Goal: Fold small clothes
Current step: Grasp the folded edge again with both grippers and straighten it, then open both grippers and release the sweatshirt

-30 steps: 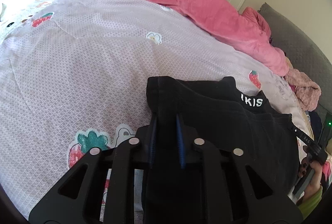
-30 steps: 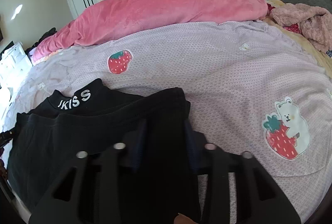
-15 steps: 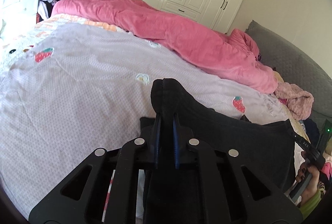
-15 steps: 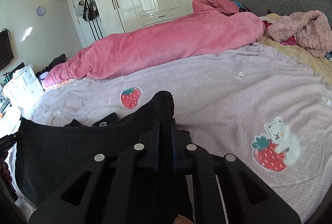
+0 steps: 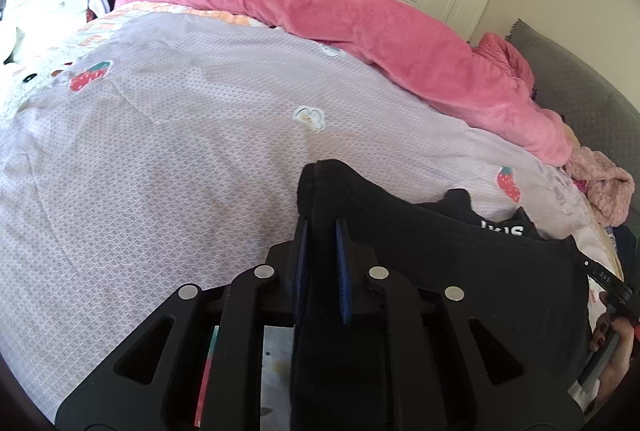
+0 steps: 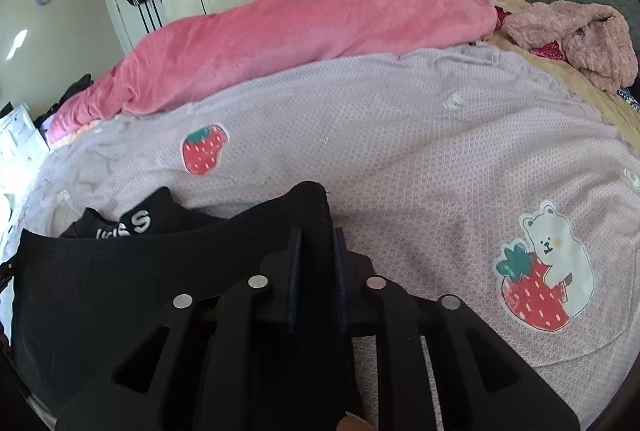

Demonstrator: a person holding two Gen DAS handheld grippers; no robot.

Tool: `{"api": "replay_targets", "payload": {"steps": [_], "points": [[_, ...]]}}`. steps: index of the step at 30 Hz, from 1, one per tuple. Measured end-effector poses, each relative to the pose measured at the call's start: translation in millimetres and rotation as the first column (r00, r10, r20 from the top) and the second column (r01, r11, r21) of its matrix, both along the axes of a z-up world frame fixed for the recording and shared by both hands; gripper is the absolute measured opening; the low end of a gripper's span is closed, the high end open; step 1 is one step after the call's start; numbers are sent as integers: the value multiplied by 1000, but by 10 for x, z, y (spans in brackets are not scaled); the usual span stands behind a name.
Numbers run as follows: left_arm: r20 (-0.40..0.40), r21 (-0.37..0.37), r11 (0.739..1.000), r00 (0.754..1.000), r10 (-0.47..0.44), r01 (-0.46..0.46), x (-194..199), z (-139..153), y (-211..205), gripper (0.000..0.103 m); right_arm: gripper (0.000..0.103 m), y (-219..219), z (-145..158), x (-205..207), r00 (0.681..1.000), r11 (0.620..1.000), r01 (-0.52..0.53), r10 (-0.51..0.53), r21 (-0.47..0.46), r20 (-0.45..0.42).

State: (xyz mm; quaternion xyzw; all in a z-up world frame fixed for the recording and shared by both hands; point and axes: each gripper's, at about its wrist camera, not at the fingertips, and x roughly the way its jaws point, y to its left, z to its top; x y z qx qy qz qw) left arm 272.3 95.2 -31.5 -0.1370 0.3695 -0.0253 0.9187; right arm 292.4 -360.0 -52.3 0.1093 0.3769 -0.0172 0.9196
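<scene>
left gripper (image 5: 322,227): we pinch black top (image 5: 460,271) | right gripper (image 6: 316,235): we pinch its other corner | bed (image 6: 400,135) | right view only: bear patch (image 6: 556,243)

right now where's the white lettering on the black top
On the collar of the black top, left of the right gripper in the right wrist view, above the lilac bedspread.

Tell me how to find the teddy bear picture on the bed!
Start at the big pink blanket along the far side of the bed, then come down the pale purple bedspread to its near right part. The white bear there hugs a strawberry; the other strawberry has no bear.
</scene>
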Motion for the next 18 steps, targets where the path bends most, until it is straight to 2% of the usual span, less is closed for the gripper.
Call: {"api": "replay_targets", "payload": {"steps": [4,7,9,11,13,15,18], "points": [[-2,-2,1000,1000,18,-18,-6,-15,58,15,34,-93,43,-54,999,999,29,-29,31,21],[9,3,1000,999,31,-31,-42,36,75,16,38,-132,102,-127,998,999,37,-39,37,41],[30,9,999,999,36,-36,-82,116,73,16,46,-162,151,-185,998,998,38,-40,47,58],[46,17,999,998,32,-33,-122,196,57,19,47,-194,205,-253,997,997,33,-38,71,73],[62,18,1000,998,22,-23,-169,267,27,28,47,-199,244,-307,996,997,24,-31,78,88],[77,27,1000,997,5,-7,-222,340,-32,32,52,-188,282,-355,995,996,17,-25,82,99],[78,27,999,997,-22,20,-264,383,-101,40,54,-140,335,-428,993,996,-15,4,90,116]]}}
